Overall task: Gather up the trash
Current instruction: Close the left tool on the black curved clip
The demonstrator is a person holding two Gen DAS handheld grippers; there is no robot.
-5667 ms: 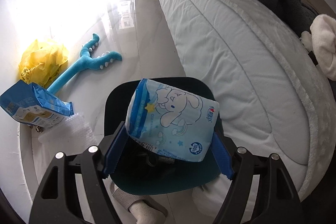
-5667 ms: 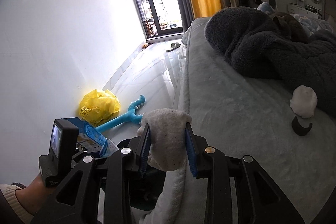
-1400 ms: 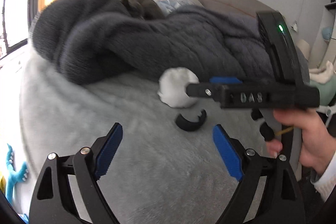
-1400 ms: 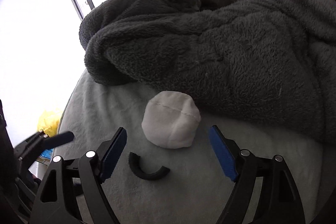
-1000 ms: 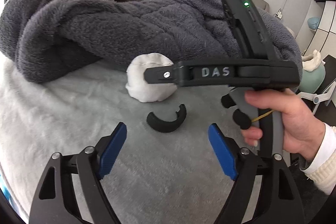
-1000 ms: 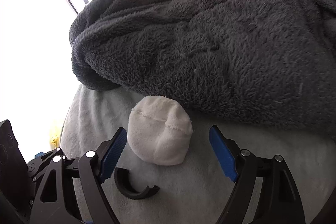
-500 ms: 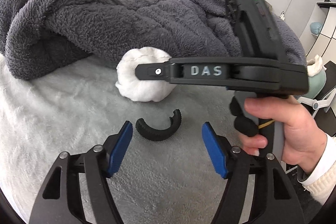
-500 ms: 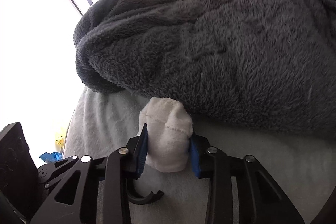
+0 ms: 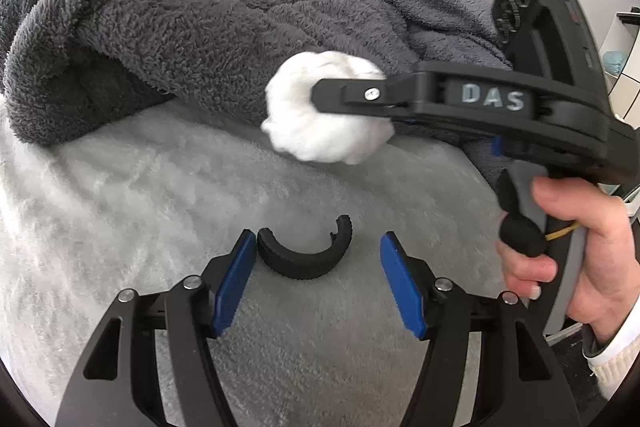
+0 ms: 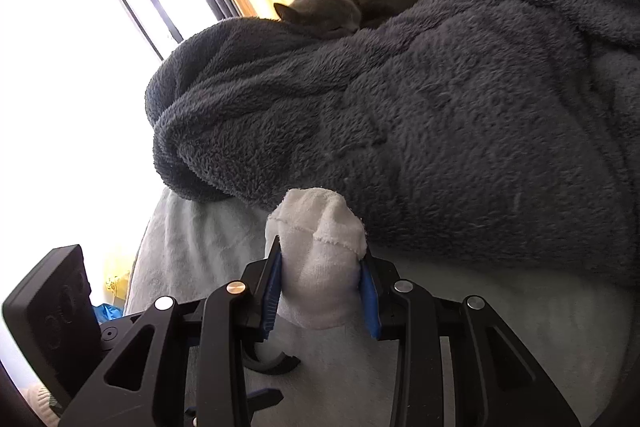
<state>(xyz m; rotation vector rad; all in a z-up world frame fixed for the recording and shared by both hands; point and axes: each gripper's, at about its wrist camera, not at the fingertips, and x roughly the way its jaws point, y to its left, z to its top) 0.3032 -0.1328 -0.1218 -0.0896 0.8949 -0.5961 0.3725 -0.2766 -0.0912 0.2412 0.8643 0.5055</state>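
A: What has changed since a second ago?
B: The right tool, then spread wide around the white rolled terry-cloth bundle, is now clenched on it, blue pads pressed into both flanks. In the left wrist view the bundle hangs clear of the pale grey plush bed cover, where earlier it rested on it.

A: State of the left tool?
B: The left tool has just been closing, but its pads do not yet grip. The black ribbed plastic half-ring lies between them on the bed cover. The left-hand pad touches or nearly touches one end of the ring; the right-hand pad stands apart from the other end.

A: Position of the half-ring relative to the bundle?
B: Nearer the camera in the left view, with bare cover between them. In the right view part of the half-ring shows below the bundle.

A: Surroundings?
B: A dark grey fleece blanket lies heaped just behind the bundle. A grey cat lies curled on top of it. The person's right hand grips the right tool's handle.
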